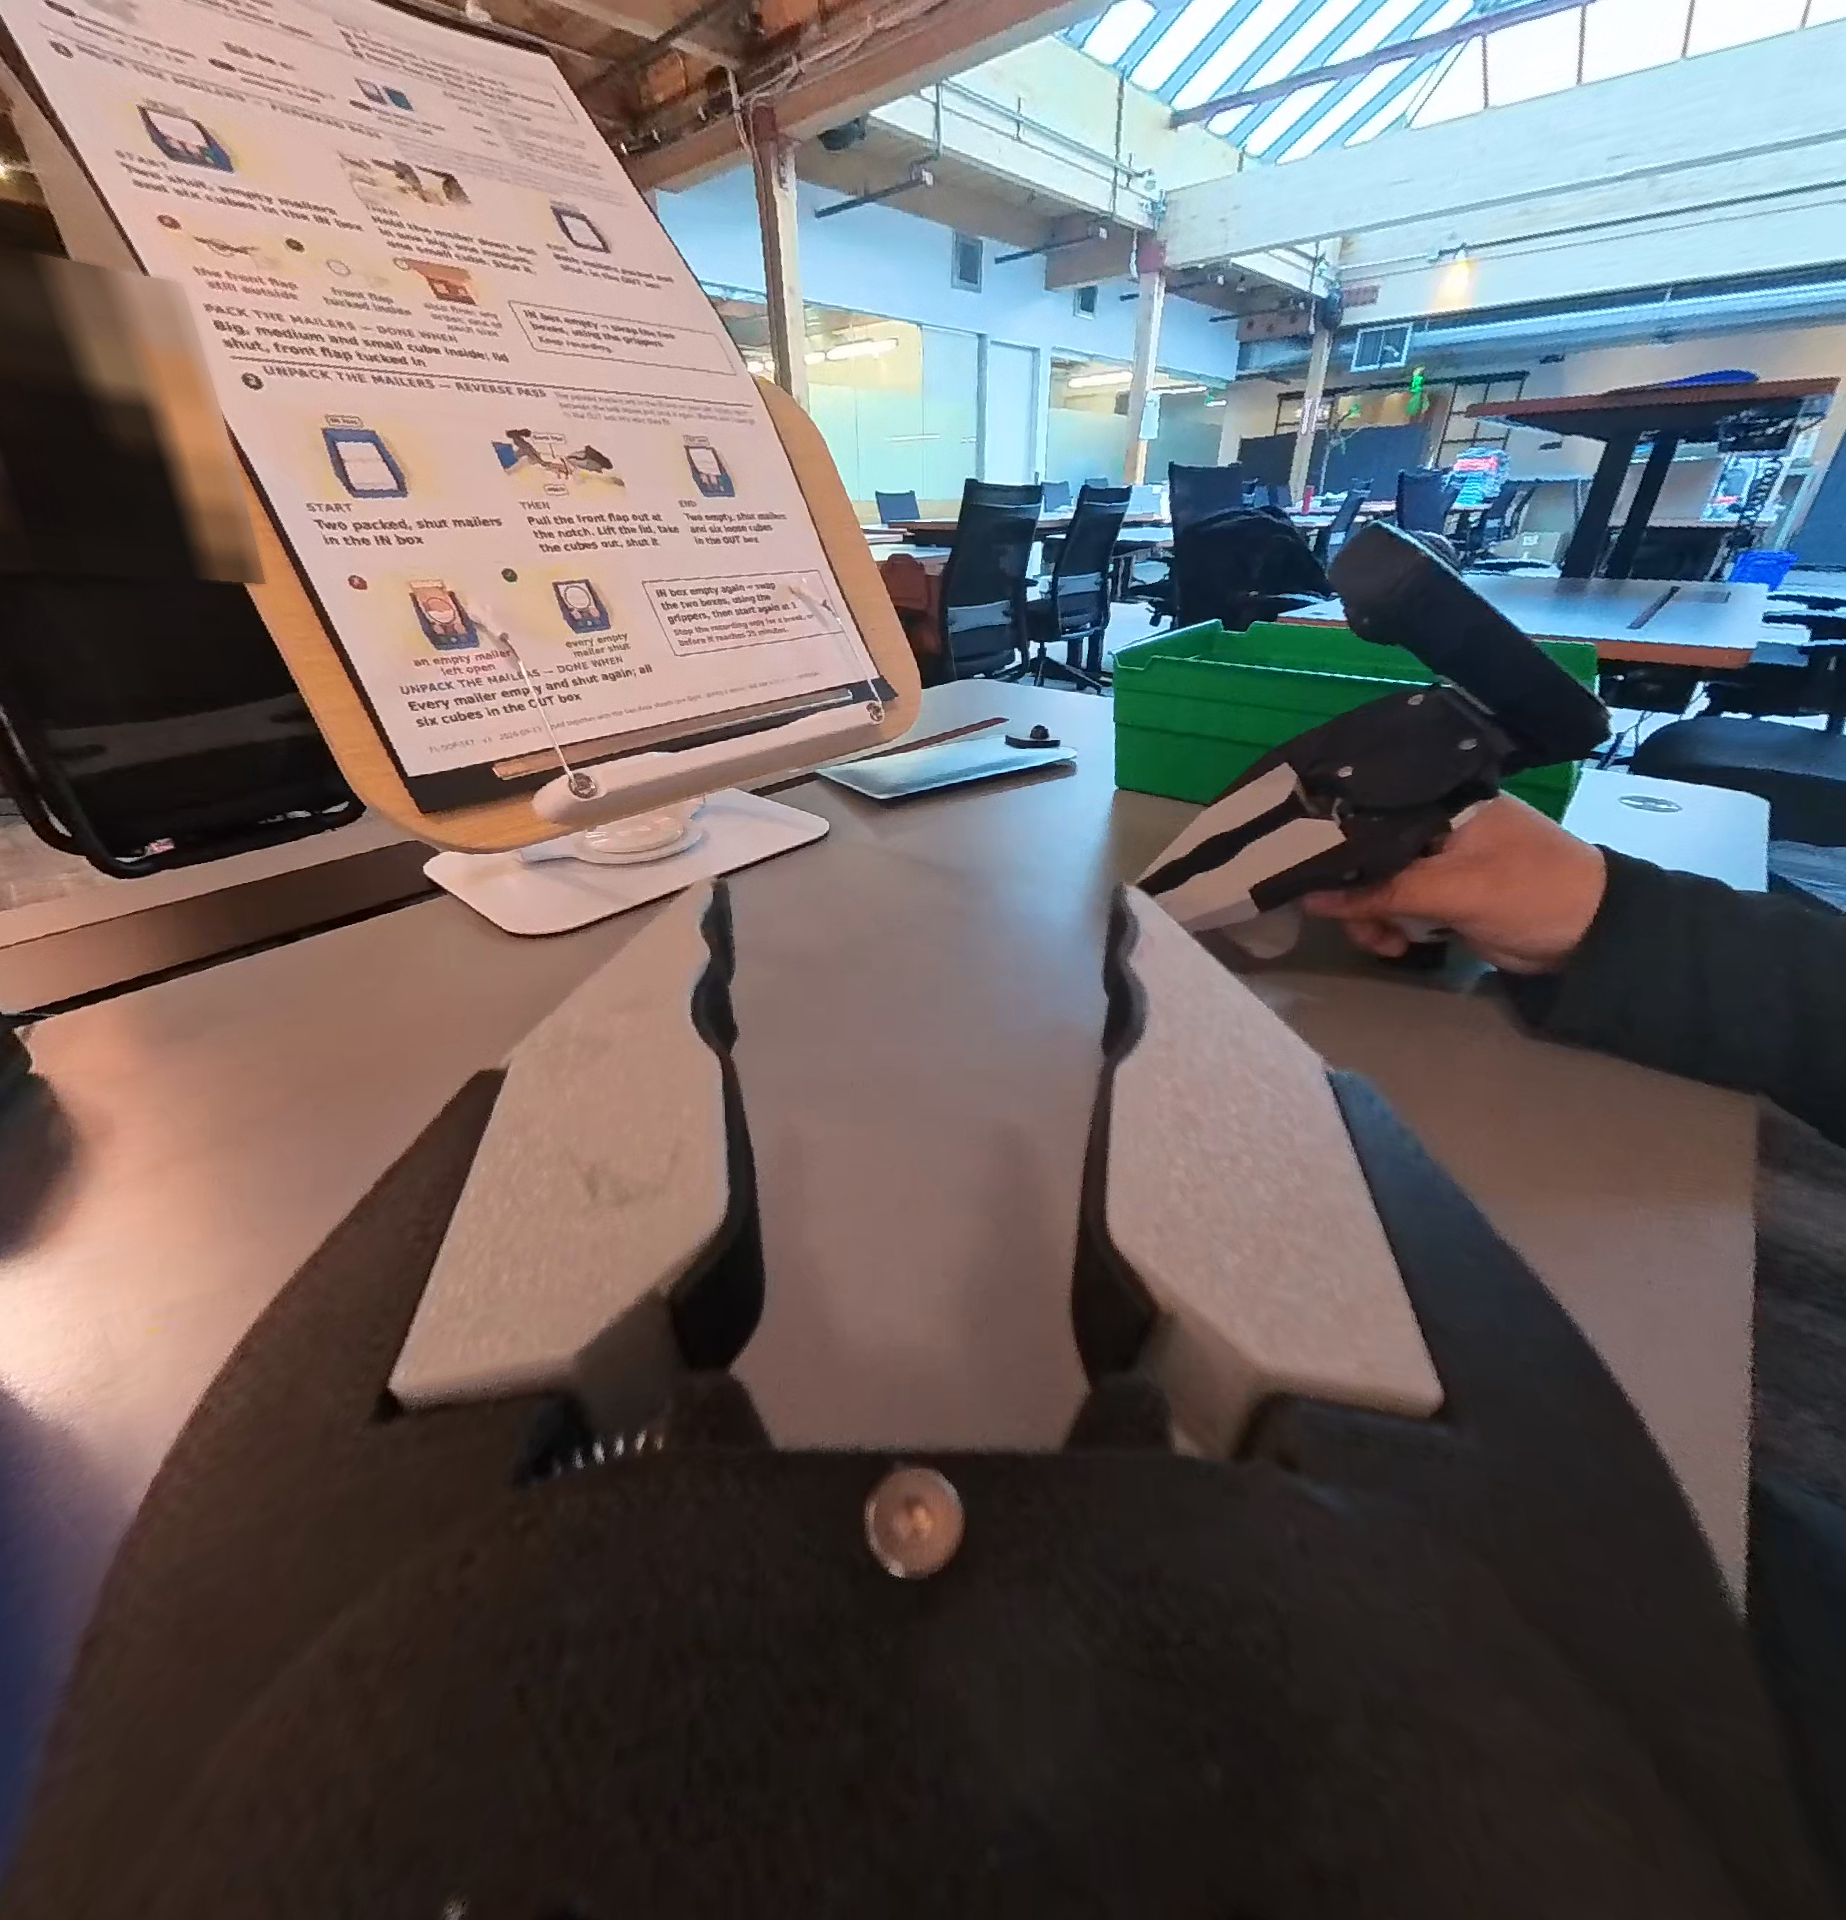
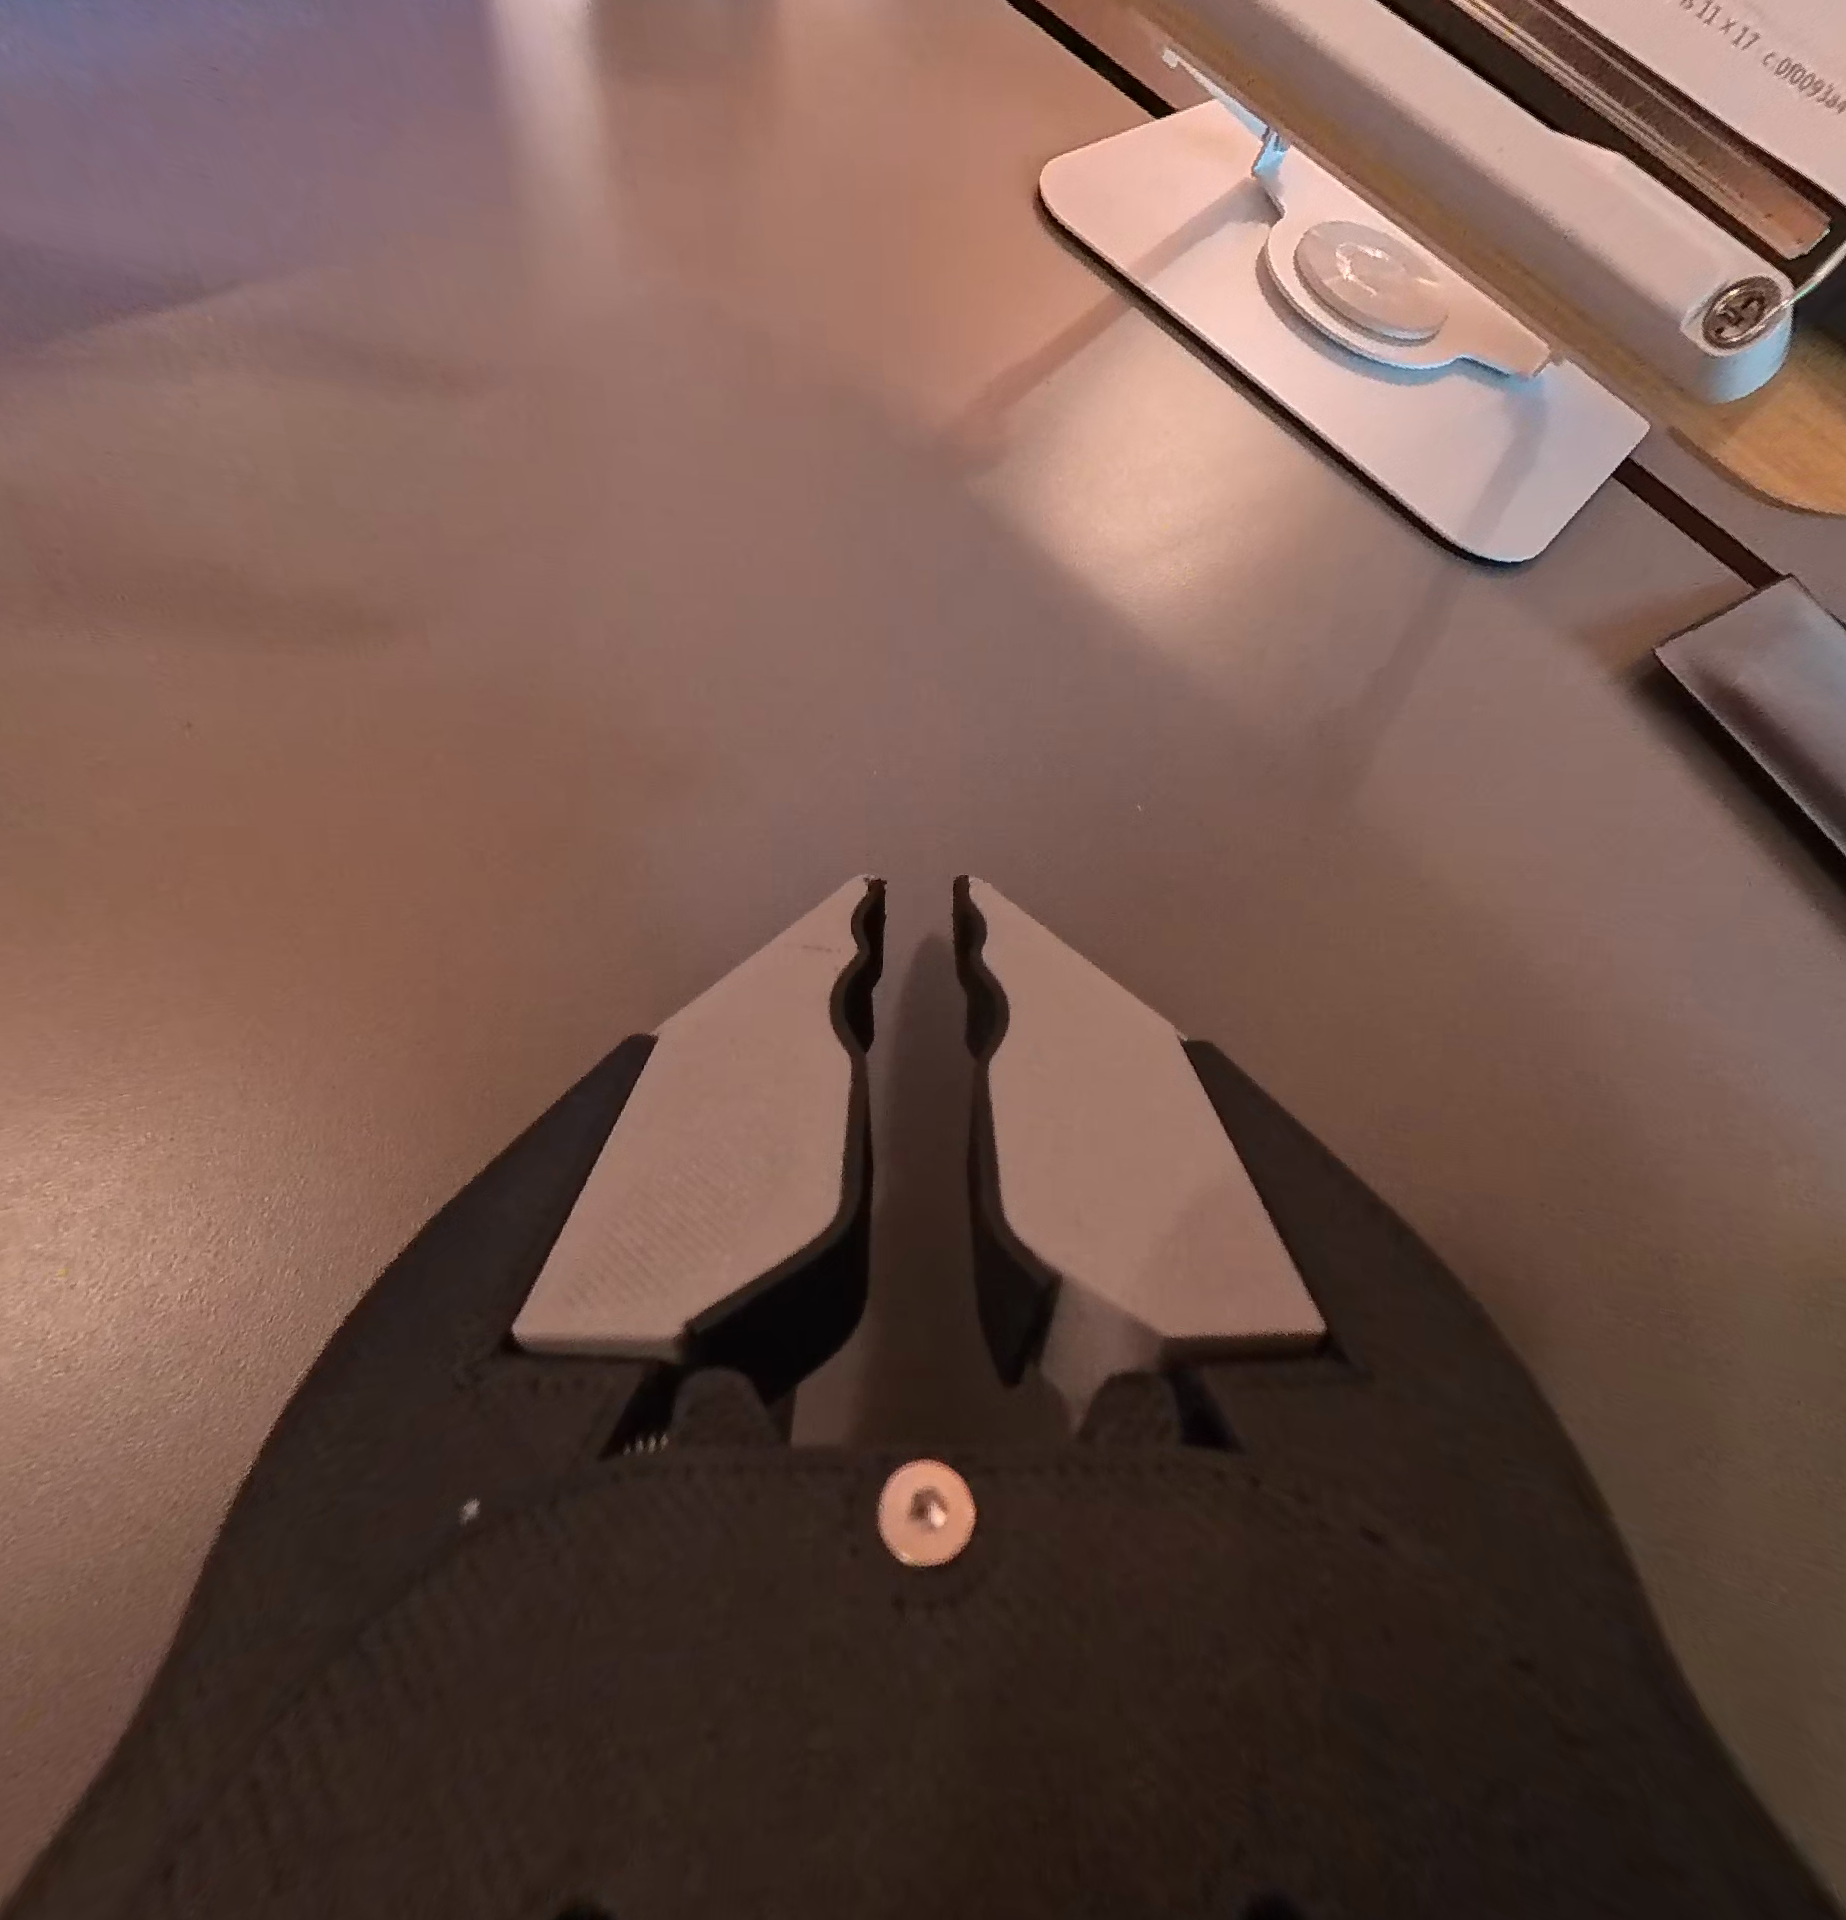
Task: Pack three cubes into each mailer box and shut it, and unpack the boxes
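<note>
Left tongs (image 1: 919, 914) fill the lower frame, spread and empty over bare tabletop (image 1: 275, 1091). Right tongs (image 2: 917, 883) are nearly pressed together, empty. No mailers or cubes show; probably search the green bin (image 1: 1262, 707), right of centre.

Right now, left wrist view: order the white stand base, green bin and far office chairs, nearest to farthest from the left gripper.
From the left gripper:
1. White stand base, ahead-left on the table.
2. Green bin, ahead-right, behind the right gripper.
3. Office chairs, beyond the table.
</note>
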